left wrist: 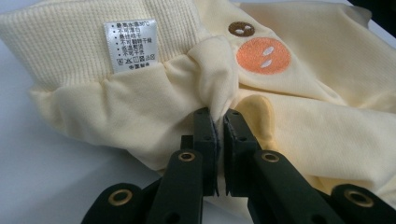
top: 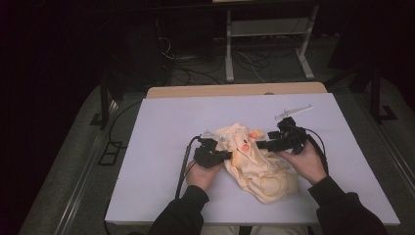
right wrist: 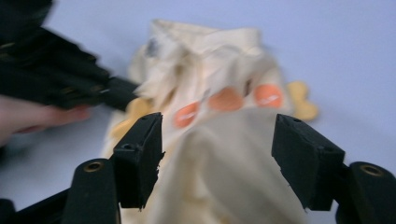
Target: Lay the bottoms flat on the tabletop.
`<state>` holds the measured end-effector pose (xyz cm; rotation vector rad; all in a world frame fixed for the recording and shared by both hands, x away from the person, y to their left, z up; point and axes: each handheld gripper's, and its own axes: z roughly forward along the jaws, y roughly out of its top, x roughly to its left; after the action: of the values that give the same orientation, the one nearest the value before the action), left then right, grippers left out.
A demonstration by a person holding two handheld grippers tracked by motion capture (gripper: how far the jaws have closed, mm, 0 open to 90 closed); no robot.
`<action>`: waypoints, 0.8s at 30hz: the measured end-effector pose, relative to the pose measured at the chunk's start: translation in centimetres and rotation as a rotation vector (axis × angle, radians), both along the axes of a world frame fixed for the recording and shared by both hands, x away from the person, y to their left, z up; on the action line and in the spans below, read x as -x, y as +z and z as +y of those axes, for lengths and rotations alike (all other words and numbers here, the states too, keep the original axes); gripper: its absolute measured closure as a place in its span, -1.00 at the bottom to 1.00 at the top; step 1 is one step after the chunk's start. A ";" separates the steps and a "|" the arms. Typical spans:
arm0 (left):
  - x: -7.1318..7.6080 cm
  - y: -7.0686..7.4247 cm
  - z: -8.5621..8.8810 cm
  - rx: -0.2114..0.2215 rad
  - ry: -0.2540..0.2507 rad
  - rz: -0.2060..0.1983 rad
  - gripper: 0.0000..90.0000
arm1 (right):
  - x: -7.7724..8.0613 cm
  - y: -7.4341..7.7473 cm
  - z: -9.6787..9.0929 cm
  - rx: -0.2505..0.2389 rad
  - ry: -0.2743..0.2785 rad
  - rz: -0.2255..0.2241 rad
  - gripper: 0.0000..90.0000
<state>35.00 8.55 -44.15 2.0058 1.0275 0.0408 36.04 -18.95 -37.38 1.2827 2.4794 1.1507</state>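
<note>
pale yellow soft cotton garment: light, floppy. left gripper clenched on fabric fold ahead; right gripper released, cloth between jaws; take ribbed waistband.

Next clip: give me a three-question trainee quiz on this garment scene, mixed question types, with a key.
1. True or false: the left gripper is shut on a fold of the yellow garment.
2. The right gripper has its jaws: A) clamped on the care label, B) apart above the garment, C) holding the hanger.
3. Fill in: the clear hanger lies on the ____ table, apart from the garment.

Key: 1 true; 2 B; 3 white.
</note>
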 end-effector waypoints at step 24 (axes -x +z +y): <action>0.6 1.1 4.0 0.065 -0.008 0.044 0.87 | -10.2 -5.9 2.0 0.142 0.033 0.252 -0.11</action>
<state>34.37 12.53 -43.09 1.9589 1.0360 -0.0408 46.22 -16.96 -43.26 1.4290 2.7114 0.8456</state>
